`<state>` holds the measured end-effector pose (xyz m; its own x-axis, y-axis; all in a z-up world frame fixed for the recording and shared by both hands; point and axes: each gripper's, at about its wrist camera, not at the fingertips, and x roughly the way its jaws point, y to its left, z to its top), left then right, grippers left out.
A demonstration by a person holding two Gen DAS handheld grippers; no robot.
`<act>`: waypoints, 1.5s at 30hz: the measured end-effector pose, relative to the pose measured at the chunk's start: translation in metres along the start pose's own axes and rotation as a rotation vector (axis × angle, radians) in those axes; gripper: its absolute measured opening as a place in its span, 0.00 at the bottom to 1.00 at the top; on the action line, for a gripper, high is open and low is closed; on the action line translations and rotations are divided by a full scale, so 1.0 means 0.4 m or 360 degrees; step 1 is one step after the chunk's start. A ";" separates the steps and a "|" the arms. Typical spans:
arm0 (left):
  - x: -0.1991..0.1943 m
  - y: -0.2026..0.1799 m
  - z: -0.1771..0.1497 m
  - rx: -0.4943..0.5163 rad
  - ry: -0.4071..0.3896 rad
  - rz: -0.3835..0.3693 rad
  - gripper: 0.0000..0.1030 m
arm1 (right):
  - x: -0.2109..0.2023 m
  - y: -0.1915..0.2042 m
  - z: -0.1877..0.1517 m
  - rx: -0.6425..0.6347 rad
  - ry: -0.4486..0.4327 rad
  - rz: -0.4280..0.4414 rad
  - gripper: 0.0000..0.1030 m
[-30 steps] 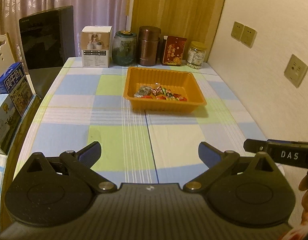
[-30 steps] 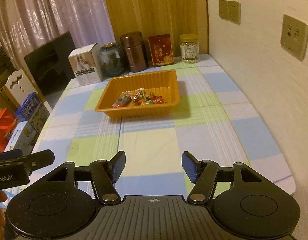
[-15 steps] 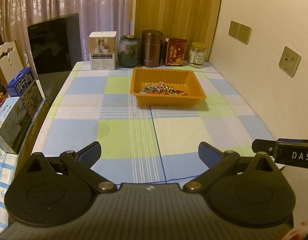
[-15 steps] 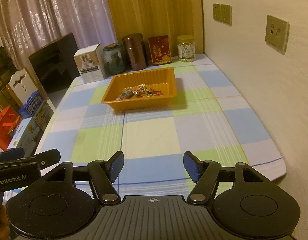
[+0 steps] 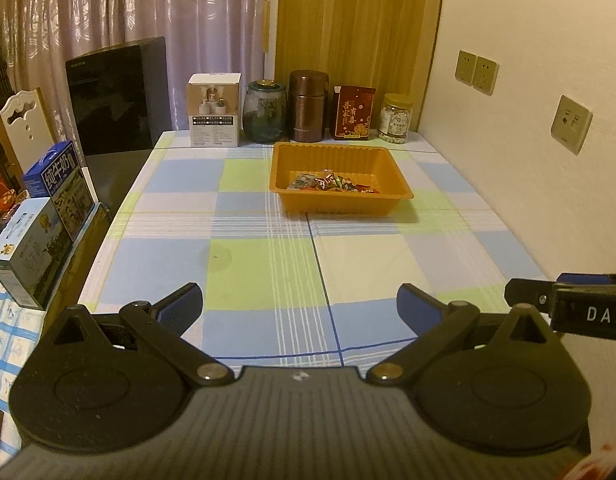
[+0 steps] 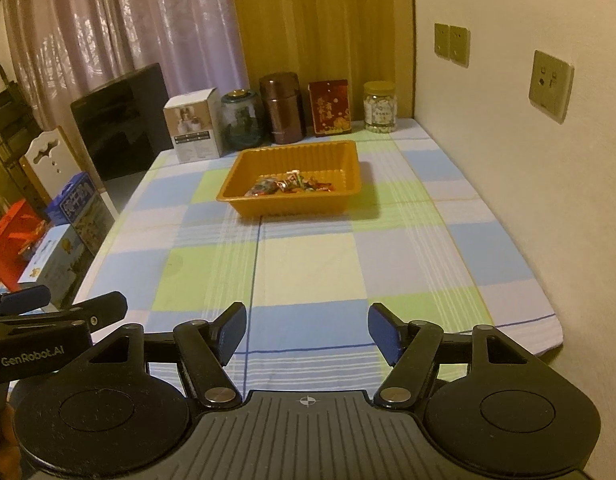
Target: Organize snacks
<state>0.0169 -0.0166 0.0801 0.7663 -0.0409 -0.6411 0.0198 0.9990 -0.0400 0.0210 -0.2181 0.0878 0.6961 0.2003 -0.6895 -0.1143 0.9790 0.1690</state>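
Sitting toward the far end of a surface (image 5: 268, 268) covered in a soft checked cloth of blue, green and cream squares, a shallow orange plastic tray (image 5: 340, 202) with ribbed walls is holding a small heap of shiny, crinkled snack wrappers (image 5: 332, 182). Both tools are hovering over the near edge, well apart from the tray. The left gripper (image 5: 300, 306) is showing its matte black arms and blue padded jaws spread wide, gripping nothing. The right gripper (image 6: 307, 330) is likewise keeping its jaws spread and empty. Behind the tray, a row is standing against the wall: a white cardboard box (image 5: 215, 109), a round dark glass jar (image 5: 265, 117), a brown metal canister (image 5: 308, 106), a red printed packet (image 5: 353, 113) and a clear lidded jar (image 5: 395, 118).
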 end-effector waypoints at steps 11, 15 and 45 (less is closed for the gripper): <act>-0.018 -0.002 -0.006 0.0012 -0.0015 0.0001 1.00 | -0.018 0.009 -0.012 -0.0011 -0.0025 -0.0016 0.66; -0.017 -0.003 -0.005 0.0009 -0.0006 0.0001 1.00 | -0.022 0.008 -0.014 0.0001 -0.0035 -0.0025 0.66; -0.015 -0.008 -0.007 0.0011 -0.0006 -0.0009 1.00 | -0.024 0.006 -0.018 0.0013 -0.0032 -0.0016 0.66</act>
<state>0.0106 -0.0195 0.0818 0.7685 -0.0463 -0.6381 0.0285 0.9989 -0.0381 0.0089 -0.2174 0.0895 0.7111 0.1894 -0.6771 -0.1013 0.9806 0.1679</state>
